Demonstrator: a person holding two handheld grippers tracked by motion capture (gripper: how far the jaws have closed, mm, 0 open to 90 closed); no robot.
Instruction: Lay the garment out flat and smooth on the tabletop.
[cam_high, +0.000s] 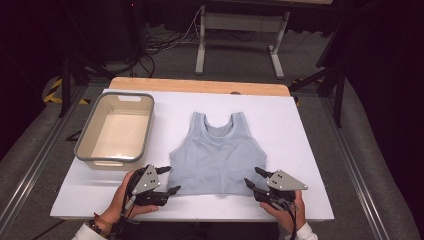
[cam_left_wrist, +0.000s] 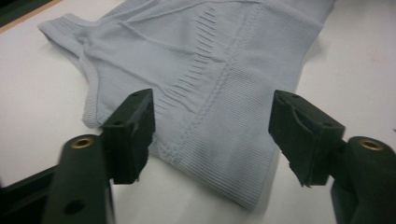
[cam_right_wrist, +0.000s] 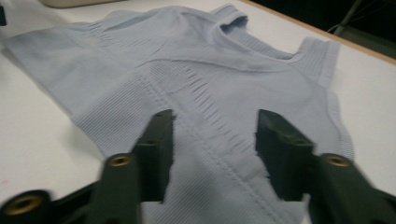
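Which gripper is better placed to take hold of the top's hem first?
Right, narrowly: the right gripper already has the crop top between its open jaws; the left gripper sits at the hem corner.

You are working at a white-topped table (cam_high: 300, 130) with a wooden far edge. Beyond it, grey carpet (cam_high: 240, 60) is lying under loose black cables (cam_high: 165, 42) and a white metal frame (cam_high: 240, 30); the room's sides are sitting in darkness.

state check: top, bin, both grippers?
top: flat on the table, spread out, straps away from the person, unfolded
bin: upright, empty, left of the top
left gripper: open, at the top's lower left corner
right gripper: open, at the lower right corner
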